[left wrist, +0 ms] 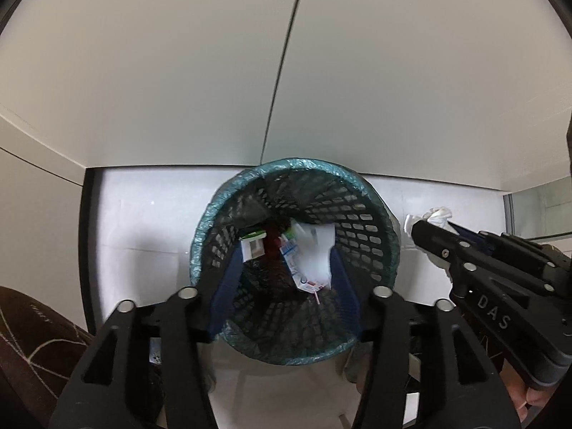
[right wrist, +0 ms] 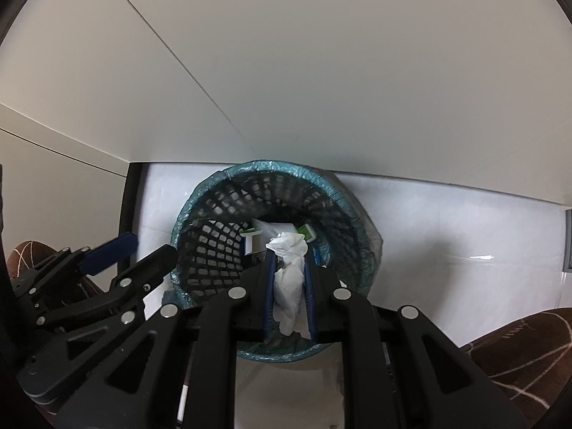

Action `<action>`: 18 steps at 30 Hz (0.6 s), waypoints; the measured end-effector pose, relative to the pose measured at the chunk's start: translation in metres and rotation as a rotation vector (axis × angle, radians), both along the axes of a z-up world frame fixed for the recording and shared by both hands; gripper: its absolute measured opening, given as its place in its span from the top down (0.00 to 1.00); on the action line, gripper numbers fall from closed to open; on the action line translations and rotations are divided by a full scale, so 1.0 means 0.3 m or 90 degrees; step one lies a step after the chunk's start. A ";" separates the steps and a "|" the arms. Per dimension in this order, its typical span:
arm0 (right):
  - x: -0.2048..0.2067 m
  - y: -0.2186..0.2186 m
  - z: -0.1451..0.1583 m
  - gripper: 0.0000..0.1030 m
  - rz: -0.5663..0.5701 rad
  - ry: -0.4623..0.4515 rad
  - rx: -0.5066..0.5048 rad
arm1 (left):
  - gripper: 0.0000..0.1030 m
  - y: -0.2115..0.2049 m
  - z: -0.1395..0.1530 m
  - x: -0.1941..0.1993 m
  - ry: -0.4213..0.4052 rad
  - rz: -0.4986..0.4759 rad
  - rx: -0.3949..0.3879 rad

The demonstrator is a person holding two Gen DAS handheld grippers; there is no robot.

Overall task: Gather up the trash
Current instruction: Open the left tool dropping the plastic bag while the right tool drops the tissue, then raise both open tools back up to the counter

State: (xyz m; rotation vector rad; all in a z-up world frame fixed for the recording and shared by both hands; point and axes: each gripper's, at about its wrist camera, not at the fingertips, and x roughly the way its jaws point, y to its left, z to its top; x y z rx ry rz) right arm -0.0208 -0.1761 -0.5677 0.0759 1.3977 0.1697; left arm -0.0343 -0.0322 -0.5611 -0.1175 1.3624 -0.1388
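A black mesh waste bin with a teal liner stands on the floor against the wall. My left gripper hangs over its mouth, pointing down, jaws open. A blurred white paper lies loose between the blue pads, inside the bin, beside a small green-and-white carton and other wrappers. My right gripper is shut on a crumpled white tissue above the bin's near rim. From the left wrist view the right gripper and tissue sit right of the bin. The left gripper shows at the left.
White tiled floor surrounds the bin, with a pale wall close behind it. A dark vertical strip borders the floor on the left. Brown patterned footwear sits at the lower corners. A glass panel stands at the right.
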 end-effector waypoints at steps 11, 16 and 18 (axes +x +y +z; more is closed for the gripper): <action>0.001 0.067 -0.035 0.84 0.037 0.021 0.028 | 0.14 0.054 0.027 0.002 -0.019 0.047 0.042; -0.003 0.053 -0.015 0.64 0.024 0.018 0.042 | 0.10 0.083 0.032 0.005 -0.019 0.069 0.058; -0.002 0.049 -0.006 0.58 0.017 0.016 0.052 | 0.08 0.097 0.032 0.007 -0.016 0.077 0.062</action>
